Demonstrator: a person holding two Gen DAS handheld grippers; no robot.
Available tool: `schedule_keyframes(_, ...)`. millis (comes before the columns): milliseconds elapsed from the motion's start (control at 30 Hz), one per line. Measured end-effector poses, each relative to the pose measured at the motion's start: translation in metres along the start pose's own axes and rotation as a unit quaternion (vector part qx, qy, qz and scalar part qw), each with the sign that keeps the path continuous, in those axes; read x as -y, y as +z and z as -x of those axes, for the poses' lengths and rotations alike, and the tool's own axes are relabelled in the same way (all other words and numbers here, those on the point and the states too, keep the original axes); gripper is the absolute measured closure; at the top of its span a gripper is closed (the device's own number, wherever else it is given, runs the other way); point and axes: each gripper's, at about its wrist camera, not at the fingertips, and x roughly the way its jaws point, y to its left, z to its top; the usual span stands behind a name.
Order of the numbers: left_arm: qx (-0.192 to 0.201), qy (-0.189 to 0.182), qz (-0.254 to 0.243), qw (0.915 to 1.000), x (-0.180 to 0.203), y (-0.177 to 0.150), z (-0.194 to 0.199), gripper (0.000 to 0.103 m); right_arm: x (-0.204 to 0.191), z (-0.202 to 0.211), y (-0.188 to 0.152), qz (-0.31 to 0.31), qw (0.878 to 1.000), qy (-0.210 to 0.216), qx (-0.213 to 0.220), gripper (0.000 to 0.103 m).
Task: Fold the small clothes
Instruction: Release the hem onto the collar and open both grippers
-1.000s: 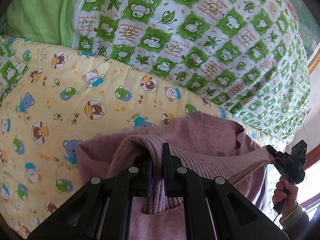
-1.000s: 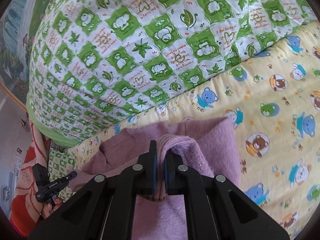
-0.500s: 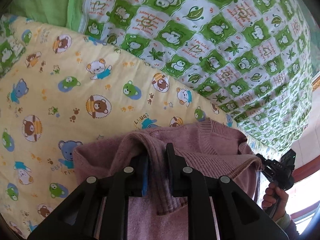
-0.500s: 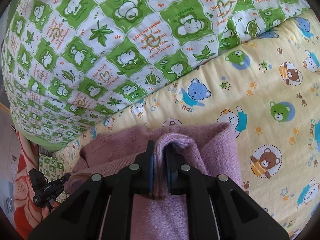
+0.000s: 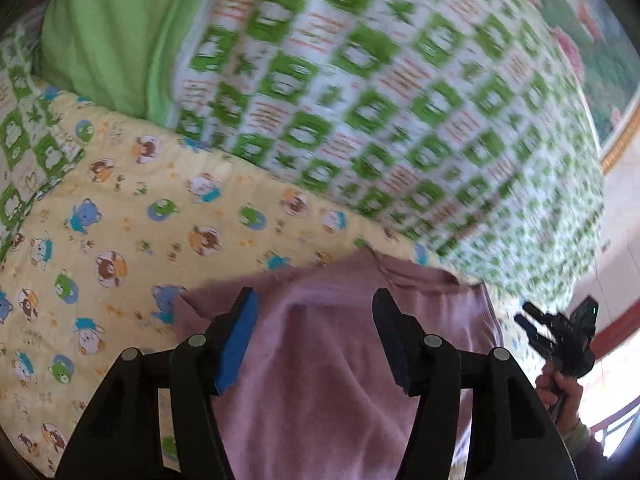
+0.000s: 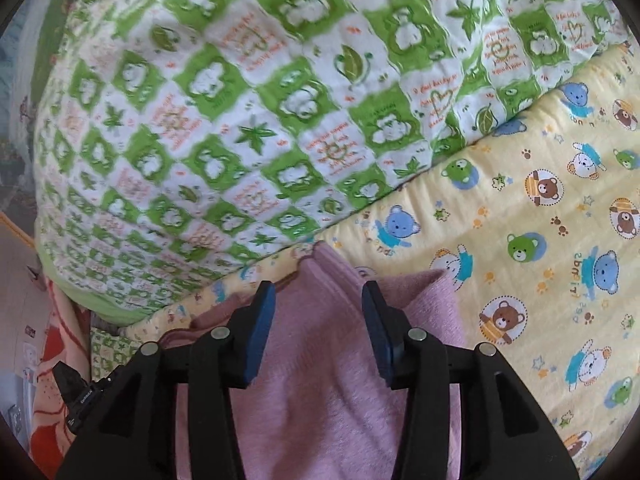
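Note:
A small mauve knit sweater (image 5: 332, 360) lies folded on the yellow bear-print sheet (image 5: 132, 216); it also shows in the right wrist view (image 6: 320, 380). My left gripper (image 5: 316, 300) is open and empty, its jaws spread just above the sweater's far edge. My right gripper (image 6: 318, 292) is open and empty too, above the sweater's other side. The right gripper also appears at the right edge of the left wrist view (image 5: 560, 332), held by a hand. The left gripper shows at the lower left of the right wrist view (image 6: 76, 392).
A thick green-and-white checked quilt (image 5: 380, 100) is piled right behind the sweater, also in the right wrist view (image 6: 240, 120). A plain green pillow (image 5: 104, 40) lies at the back left. The yellow sheet (image 6: 540, 220) stretches to the right. The bed edge and floor (image 6: 20, 280) are at the left.
Both grippers were shut on folds of the sweater; both have opened and let it go. The sweater now lies flat on the sheet. The left view is blurred by motion.

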Motion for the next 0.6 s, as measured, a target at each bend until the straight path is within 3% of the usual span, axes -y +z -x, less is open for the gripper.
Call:
schedule_keyframes(167, -0.057, -0.026, -0.068, 0.9957, 0.043, -0.047, -0.011, 0.043, -0.031, 0.012, -0.036, 0.078, 0.997, 0.016, -0.011, 0.057)
schedule_keyframes(300, -0.096, -0.032, -0.121, 0.9875, 0.078, -0.091, -0.028, 0.042, -0.058, 0.008, -0.082, 0.158, 0.986, 0.031, -0.045, 0.057)
schedule_keyframes(333, -0.103, -0.035, -0.124, 0.9863, 0.084, -0.100, -0.032, 0.042, -0.062, 0.006, -0.092, 0.169, 0.983, 0.017, -0.065, 0.057)
schedule_keyframes(433, -0.105, -0.031, -0.132, 0.9852, 0.095, -0.118, -0.041, 0.042, -0.073, -0.005, -0.122, 0.209, 0.973, 0.023, -0.091, 0.057)
schedule_keyframes(600, -0.111, -0.026, -0.139, 0.9838, 0.099, -0.123, -0.063, 0.042, -0.074, -0.030, -0.141, 0.229, 0.967, 0.027, -0.113, 0.059)
